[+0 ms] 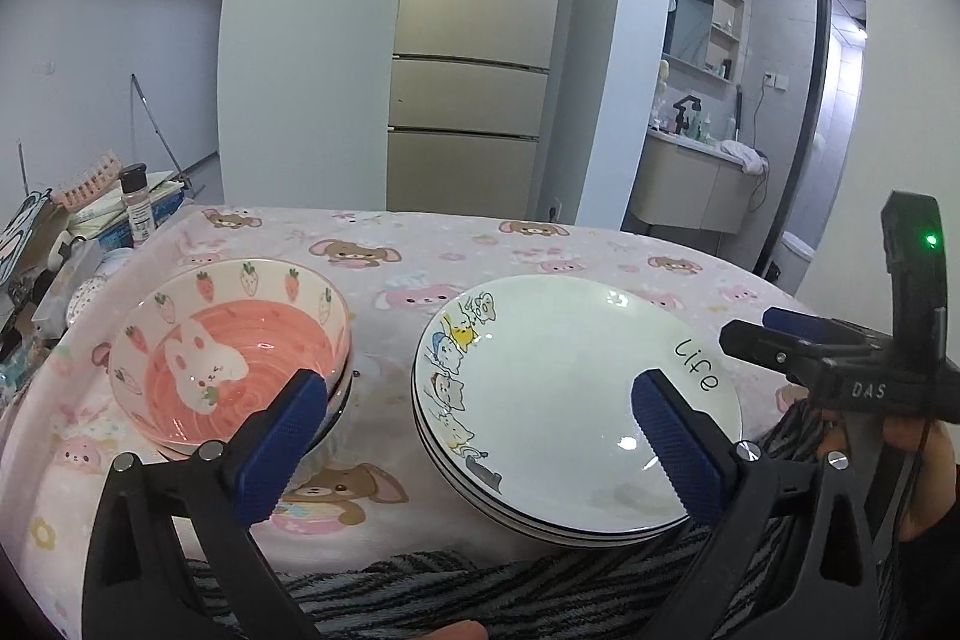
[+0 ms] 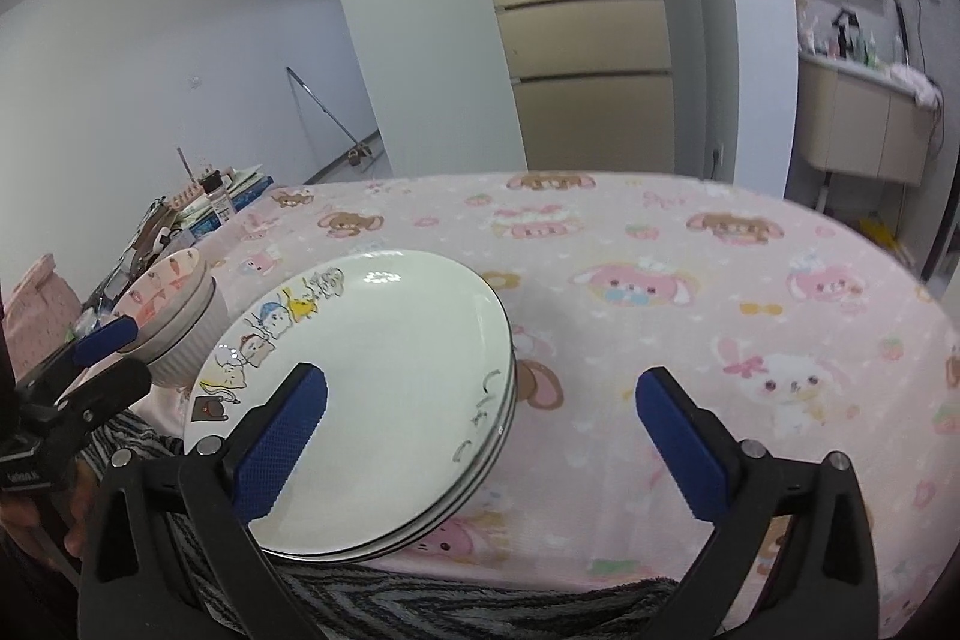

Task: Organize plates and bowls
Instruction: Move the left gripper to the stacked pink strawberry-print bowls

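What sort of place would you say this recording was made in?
Probably a home dining area: a gold refrigerator behind a table with a pink cartoon tablecloth, stacked plates, and a washbasin cabinet beyond.

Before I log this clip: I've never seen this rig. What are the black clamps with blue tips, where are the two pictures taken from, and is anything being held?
No robot here: a person holds a two-finger clamp in each hand, each with a fisheye camera looking along its blue-padded fingers. One picture comes from the left gripper, the other from the right gripper. Both are open and hold nothing. On the pink cartoon-print tablecloth lie a stack of white round plates with cat drawings and, to its left, stacked pink strawberry-and-rabbit bowls. A beige fridge stands behind.
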`<state>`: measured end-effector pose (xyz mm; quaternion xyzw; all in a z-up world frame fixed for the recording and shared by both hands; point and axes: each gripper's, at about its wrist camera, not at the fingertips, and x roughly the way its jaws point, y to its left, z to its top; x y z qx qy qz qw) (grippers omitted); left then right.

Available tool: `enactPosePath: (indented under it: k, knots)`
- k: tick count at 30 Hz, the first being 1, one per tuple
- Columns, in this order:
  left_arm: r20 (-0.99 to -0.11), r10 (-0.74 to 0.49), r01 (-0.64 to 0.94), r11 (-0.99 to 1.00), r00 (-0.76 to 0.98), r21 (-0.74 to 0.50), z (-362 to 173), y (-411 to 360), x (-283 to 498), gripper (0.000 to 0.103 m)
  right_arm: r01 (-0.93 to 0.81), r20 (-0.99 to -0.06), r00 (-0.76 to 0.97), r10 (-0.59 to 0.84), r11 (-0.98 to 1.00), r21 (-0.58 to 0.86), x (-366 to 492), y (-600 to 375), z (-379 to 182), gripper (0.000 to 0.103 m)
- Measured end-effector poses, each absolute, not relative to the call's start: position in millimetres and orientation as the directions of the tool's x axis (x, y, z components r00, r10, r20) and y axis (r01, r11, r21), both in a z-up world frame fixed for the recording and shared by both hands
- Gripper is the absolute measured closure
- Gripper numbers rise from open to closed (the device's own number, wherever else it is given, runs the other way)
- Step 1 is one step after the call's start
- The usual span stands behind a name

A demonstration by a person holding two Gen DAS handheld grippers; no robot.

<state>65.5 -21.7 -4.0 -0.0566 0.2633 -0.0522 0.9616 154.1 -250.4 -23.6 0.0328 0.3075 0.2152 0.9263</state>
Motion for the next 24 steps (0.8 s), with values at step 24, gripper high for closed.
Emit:
enactPosePath:
  k: [24]
  knots:
    - [-0.474,-0.155,0.06,0.976,0.867,-0.209,37.9,23.6,52.0,0.0,-0.583,-0.413,0.709,0.572,0.804,0.114,124.7,-209.5,56.3,0.0]
